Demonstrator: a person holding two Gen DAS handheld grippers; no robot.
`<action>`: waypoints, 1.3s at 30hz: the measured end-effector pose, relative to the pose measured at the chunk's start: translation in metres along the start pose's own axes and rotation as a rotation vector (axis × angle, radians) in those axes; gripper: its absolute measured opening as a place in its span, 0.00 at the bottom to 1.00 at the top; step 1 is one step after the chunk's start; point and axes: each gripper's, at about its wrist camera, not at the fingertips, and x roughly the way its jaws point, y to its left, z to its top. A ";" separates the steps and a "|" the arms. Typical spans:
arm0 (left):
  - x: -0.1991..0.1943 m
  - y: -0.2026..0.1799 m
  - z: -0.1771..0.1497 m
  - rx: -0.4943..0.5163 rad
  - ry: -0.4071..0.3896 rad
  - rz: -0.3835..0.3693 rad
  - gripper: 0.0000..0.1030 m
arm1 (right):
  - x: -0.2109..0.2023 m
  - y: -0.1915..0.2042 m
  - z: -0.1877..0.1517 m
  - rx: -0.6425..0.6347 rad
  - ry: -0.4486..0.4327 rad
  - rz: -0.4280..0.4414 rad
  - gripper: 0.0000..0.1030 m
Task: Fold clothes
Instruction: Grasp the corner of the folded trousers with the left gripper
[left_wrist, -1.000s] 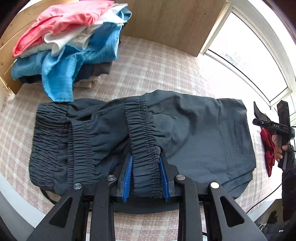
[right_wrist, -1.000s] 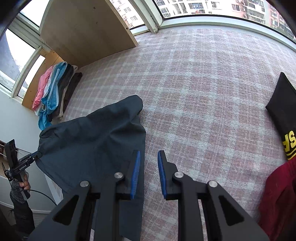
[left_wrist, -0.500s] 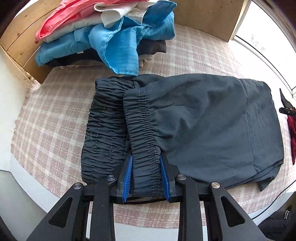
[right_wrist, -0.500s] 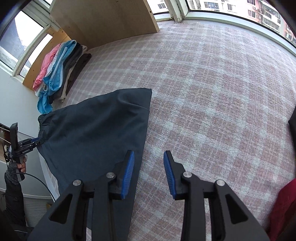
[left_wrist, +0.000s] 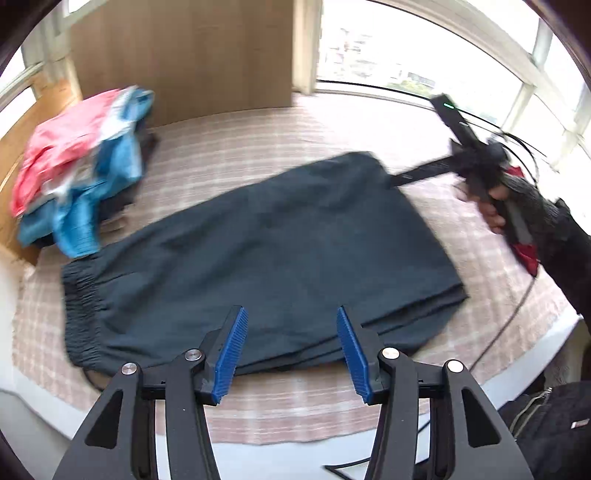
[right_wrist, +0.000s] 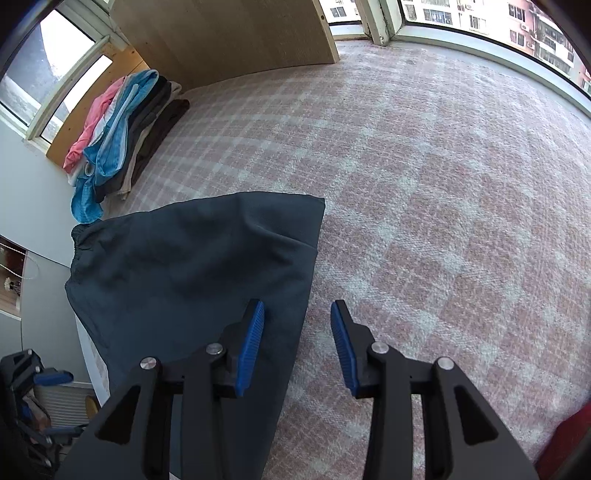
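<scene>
Dark shorts (left_wrist: 266, 258) lie folded once; left gripper (left_wrist: 290, 350) and right gripper (right_wrist: 297, 347), jaws just opened, hold nothing; further folding remains.

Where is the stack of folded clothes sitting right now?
The stack of folded clothes sits at the far left of both wrist views, on the plaid cloth against the wooden panel, just beyond the waistband end of the dark shorts.

Left wrist view looking steeply down past its fingers from the cloth's (left_wrist: 258, 417) near edge, sitting close above the shorts (left_wrist: 266, 251), right wrist view looking down from the shorts' (right_wrist: 192, 266) hem end, both sharing shorts and corner pile (left_wrist: 74, 173).
</scene>
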 end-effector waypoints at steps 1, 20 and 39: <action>0.016 -0.028 0.004 0.056 0.012 -0.012 0.48 | -0.004 -0.002 -0.003 0.003 -0.005 -0.003 0.36; 0.108 -0.110 0.032 0.197 0.077 -0.054 0.11 | -0.047 -0.036 -0.014 0.109 -0.081 0.057 0.46; 0.057 -0.052 0.043 -0.038 -0.034 -0.196 0.08 | 0.015 -0.008 0.014 0.175 0.069 0.196 0.46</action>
